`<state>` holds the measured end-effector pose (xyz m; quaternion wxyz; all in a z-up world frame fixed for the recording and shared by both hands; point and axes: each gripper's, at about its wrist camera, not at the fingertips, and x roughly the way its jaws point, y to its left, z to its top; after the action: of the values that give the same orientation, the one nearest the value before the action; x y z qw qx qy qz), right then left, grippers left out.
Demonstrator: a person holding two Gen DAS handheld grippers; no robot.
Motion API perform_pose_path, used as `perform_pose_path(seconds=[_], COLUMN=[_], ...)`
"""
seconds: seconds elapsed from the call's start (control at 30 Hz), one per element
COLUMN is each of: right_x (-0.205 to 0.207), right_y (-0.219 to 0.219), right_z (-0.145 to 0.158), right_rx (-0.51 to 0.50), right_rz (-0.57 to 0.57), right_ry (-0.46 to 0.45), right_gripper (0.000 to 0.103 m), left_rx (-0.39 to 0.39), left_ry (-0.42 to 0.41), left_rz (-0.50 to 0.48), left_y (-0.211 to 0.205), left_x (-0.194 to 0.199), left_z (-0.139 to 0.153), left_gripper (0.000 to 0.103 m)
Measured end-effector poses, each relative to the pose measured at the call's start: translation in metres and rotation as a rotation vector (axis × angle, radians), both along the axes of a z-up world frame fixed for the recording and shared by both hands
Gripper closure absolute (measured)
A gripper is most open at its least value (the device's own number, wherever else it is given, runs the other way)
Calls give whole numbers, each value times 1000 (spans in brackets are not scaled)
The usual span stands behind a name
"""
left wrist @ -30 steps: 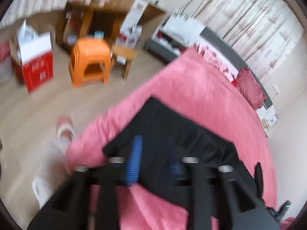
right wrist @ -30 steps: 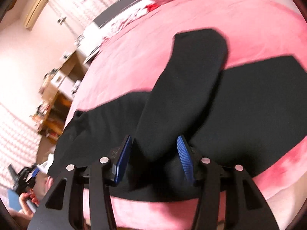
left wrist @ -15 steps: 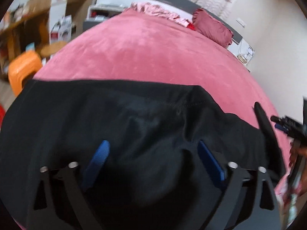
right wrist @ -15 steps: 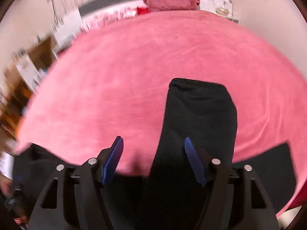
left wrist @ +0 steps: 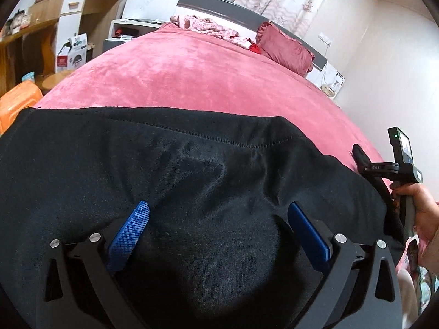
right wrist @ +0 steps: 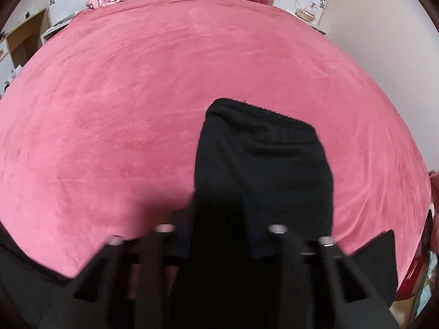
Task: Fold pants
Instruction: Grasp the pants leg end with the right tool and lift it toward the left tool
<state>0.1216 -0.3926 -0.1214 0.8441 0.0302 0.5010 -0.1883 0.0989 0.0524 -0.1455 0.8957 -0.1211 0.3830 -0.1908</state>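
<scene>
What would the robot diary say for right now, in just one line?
stage: folding | black pants on pink bedspread | left hand-held gripper: open, over fabric | right hand-held gripper: blurred, state unclear, pant leg between fingers

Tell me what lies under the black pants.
The black pants lie on the pink bedspread, visible all around them. Whatever is directly beneath the fabric is covered.

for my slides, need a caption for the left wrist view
Open left gripper pressed over black pants on a pink bed.
</scene>
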Motion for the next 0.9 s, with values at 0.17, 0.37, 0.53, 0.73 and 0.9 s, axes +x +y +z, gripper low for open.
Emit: perform_pose_path(seconds=[0.17,0.37,0.53,0.73,0.9], right_x=[-32,-88,-150,-218,-254], right_y=[-16,-44,-77,-100,-125], right_z=[29,77,96,77,43], right_rx=[41,100,203,265,378], right_rz=[-19,-66,-154,-295,-451], right_ry=[-70,-234,-375,-439,-435], right_gripper=[97,97,97,97,97], left_rx=[1,10,26,45,55], left_ry=[-1,-4,-6,-8,-9], left_rz=[0,3,5,7,9], left_y=[0,-2,-4,-6,-7], left_x=[0,-3,-5,-5,-6], left_z=[0,1,2,2,2], left_gripper=[4,4,4,4,4])
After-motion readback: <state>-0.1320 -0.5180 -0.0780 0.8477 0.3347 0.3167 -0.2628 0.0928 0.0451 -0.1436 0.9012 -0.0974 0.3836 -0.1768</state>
